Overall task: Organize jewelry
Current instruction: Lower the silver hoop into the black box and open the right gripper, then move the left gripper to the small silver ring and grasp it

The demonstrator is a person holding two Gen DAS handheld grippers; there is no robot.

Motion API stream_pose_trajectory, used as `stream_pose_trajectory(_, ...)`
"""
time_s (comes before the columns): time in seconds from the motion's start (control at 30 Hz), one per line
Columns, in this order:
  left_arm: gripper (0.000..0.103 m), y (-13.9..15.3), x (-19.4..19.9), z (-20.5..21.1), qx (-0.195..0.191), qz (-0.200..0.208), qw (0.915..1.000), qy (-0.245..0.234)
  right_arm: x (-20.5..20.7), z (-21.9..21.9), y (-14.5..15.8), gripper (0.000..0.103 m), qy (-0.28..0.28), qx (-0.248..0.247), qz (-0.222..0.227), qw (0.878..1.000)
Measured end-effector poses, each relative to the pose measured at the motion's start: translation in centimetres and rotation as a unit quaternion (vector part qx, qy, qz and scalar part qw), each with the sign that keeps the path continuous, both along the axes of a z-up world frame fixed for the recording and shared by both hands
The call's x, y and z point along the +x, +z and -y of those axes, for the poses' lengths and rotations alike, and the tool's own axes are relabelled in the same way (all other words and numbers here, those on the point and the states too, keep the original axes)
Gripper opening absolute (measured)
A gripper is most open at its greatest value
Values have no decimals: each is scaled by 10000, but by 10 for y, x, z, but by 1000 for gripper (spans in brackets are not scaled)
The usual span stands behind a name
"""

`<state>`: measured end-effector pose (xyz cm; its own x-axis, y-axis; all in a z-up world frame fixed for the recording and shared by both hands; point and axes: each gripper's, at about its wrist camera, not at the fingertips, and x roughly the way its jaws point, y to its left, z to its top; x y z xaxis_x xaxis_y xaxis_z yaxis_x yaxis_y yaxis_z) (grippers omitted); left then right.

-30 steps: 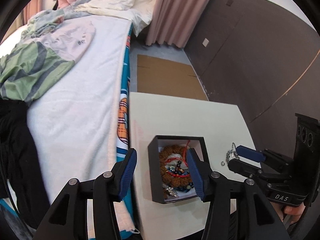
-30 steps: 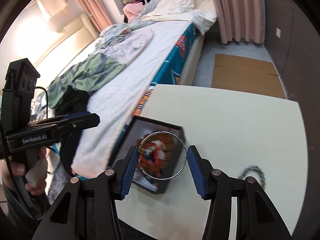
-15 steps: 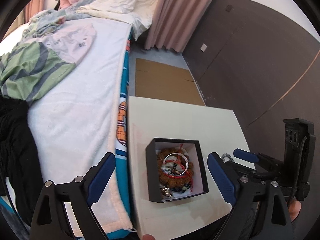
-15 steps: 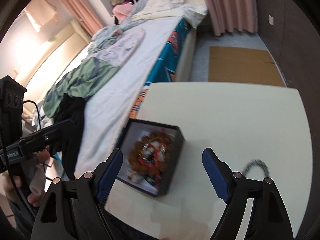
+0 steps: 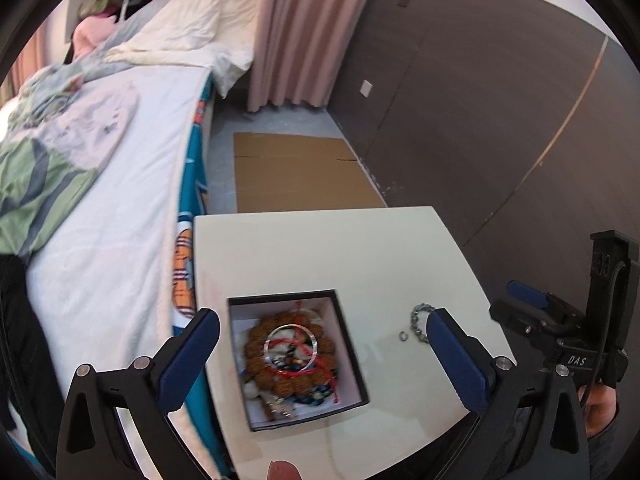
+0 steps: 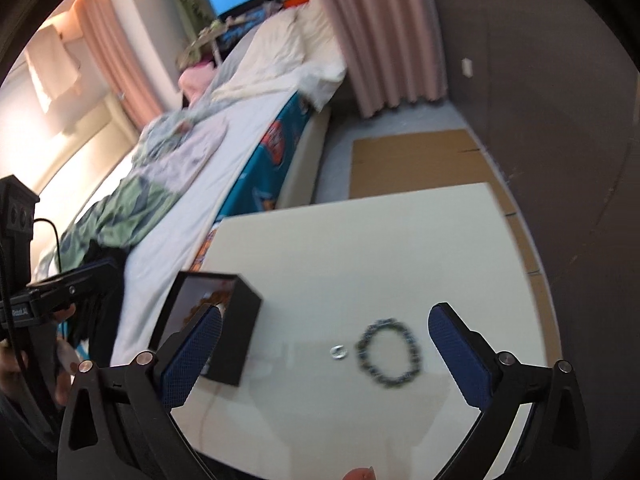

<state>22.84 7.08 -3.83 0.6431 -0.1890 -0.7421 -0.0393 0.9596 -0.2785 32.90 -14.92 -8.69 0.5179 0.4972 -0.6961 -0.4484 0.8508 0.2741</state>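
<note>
A black jewelry box [image 5: 352, 360] with a white lining sits on the cream table [image 5: 320, 248]. It holds a brown bead bracelet [image 5: 260, 364], red cord and a silver bangle [image 5: 291, 347] lying on top. My left gripper [image 5: 323, 354] is open above the box. A dark bead bracelet [image 6: 389, 353] and a small silver ring [image 6: 338, 352] lie on the table right of the box [image 6: 240, 332]; they also show in the left wrist view, bracelet [image 5: 420, 320] and ring [image 5: 403, 336]. My right gripper [image 6: 325, 354] is open and empty above them.
A bed [image 5: 120, 184] with white sheet and crumpled clothes runs along the table's left edge. A flattened cardboard sheet [image 5: 300, 172] lies on the floor beyond the table. A dark wall [image 5: 480, 100] stands to the right, pink curtains [image 5: 304, 28] behind.
My right gripper opened and dropped the silver bangle into the box, then swung right over the loose bracelet and ring. My left gripper opened wide and drew back from the box.
</note>
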Motion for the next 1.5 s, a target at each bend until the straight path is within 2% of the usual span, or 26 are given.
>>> stream_pose_trajectory(0.13,103,-1,6,21,113,13,9997,-225,2,19,-2,103,-186,-199,32,9996)
stream_pose_trajectory(0.4,103,-7,15,67,625,6,9954,-728,0,45,-14,103,-247,-576,9,9980)
stream_pose_trajectory(0.5,103,-12,18,84,910,-74,9917,-904,-2,56,-16,103,-233,-588,26,9980)
stream_pose_trajectory(0.63,103,-24,23,105,1076,-293,9864,-1210,-2,68,-24,103,-256,-591,-52,9979)
stream_pose_trajectory(0.83,100,-49,29,128,1269,-726,9753,-1654,-6,84,-35,102,-88,-221,-256,9994)
stream_pose_trajectory(0.93,88,-59,34,133,1255,-879,9734,-1703,-7,87,-39,96,-43,-265,-245,9993)
stream_pose_trajectory(1.0,70,-69,41,134,1183,-1064,9722,-1721,-6,91,-43,90,-30,-230,-307,9993)
stream_pose_trajectory(1.1,58,-82,50,136,1072,-1308,9702,-1733,-7,99,-49,85,-62,-185,-374,9991)
stream_pose_trajectory(1.23,48,-96,57,143,1147,-1421,9666,-1799,-7,109,-55,82,-125,-171,-447,9988)
stream_pose_trajectory(1.3,39,-101,61,146,1157,-1492,9651,-1816,-6,113,-58,81,-175,-173,-494,9985)
stream_pose_trajectory(1.43,38,-111,69,152,1230,-1547,9620,-1883,-5,121,-64,79,-241,-153,-571,9980)
stream_pose_trajectory(1.5,34,-115,73,153,1262,-1591,9611,-1874,-5,124,-67,79,-264,-156,-596,9978)
